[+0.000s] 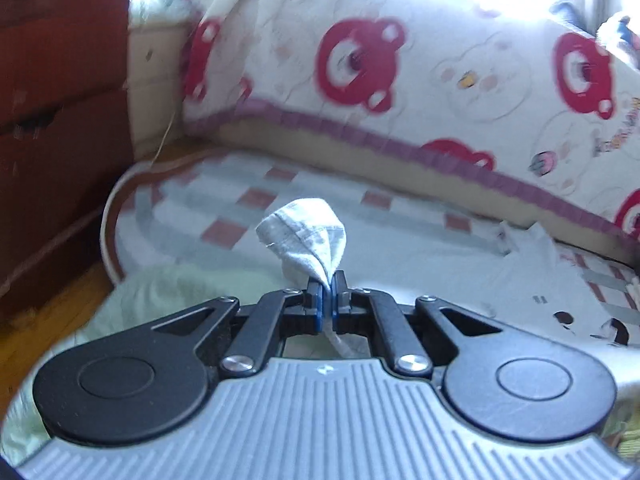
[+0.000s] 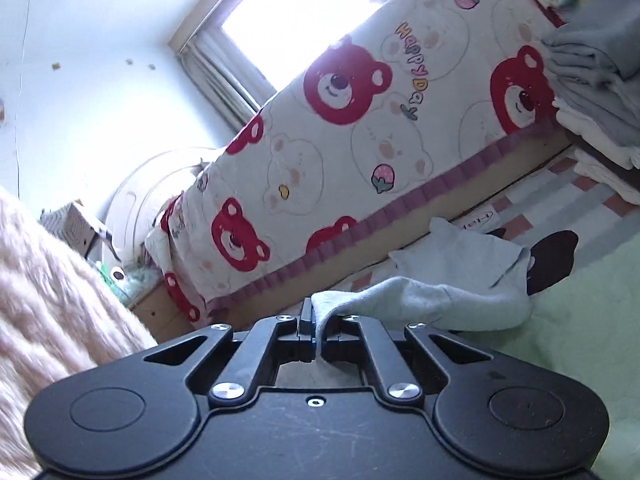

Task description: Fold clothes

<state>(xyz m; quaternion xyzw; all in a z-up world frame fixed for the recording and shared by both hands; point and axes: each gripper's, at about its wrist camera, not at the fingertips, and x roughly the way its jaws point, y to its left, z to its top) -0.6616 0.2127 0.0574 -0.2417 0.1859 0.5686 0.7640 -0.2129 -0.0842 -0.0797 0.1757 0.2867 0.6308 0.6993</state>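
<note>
A light grey-blue garment (image 1: 304, 236) sticks up in a bunched tuft from my left gripper (image 1: 330, 284), which is shut on its hem. More of the pale cloth (image 1: 532, 276) lies spread on the checked bed to the right. In the right wrist view my right gripper (image 2: 316, 320) is shut on another edge of the same light grey garment (image 2: 432, 300), which trails off to the right over a pale green blanket (image 2: 580, 320). A dark printed patch (image 2: 554, 256) shows behind the cloth.
A rolled quilt with red bear faces (image 1: 360, 64) (image 2: 360, 128) lies along the back of the bed. A dark red wooden cabinet (image 1: 60, 120) stands at the left. Folded grey and white clothes (image 2: 600, 88) are stacked at the right. A pink fluffy cloth (image 2: 52, 300) fills the left.
</note>
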